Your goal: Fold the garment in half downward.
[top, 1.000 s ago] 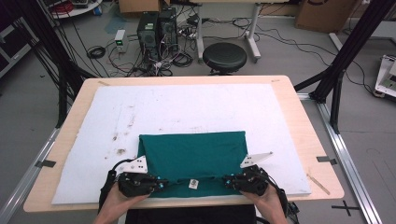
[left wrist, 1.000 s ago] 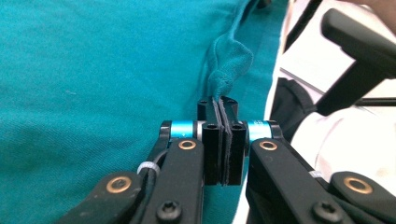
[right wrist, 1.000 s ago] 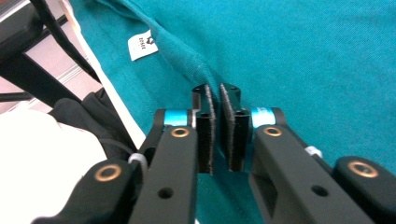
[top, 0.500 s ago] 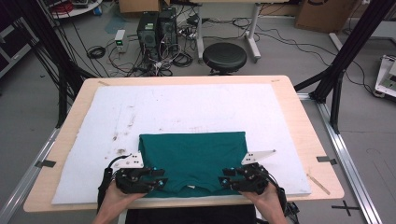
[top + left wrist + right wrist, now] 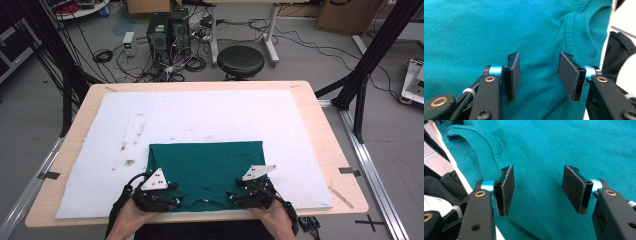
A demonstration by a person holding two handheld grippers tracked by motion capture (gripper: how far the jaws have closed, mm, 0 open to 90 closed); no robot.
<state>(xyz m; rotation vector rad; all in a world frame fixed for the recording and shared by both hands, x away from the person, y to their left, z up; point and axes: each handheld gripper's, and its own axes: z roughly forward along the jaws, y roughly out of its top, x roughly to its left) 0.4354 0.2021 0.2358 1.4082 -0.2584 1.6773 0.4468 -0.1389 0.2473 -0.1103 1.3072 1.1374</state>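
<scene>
One green shirt, two grippers, one counter.

High view: a single folded green shirt (image 5: 206, 167) lies at the 6 o'clock edge of the white mat (image 5: 200, 120) on the counter (image 5: 310, 100); the left gripper (image 5: 172, 201) sits at its 7 o'clock corner, the right gripper (image 5: 231, 198) at 5 o'clock. A second ago a white tag showed at the near hem; it is now hidden. Left gripper view: fingers (image 5: 512, 75) released over cloth, collar (image 5: 574, 30) at 1 o'clock. Right gripper view: fingers (image 5: 506, 191) likewise spread, empty.
</scene>
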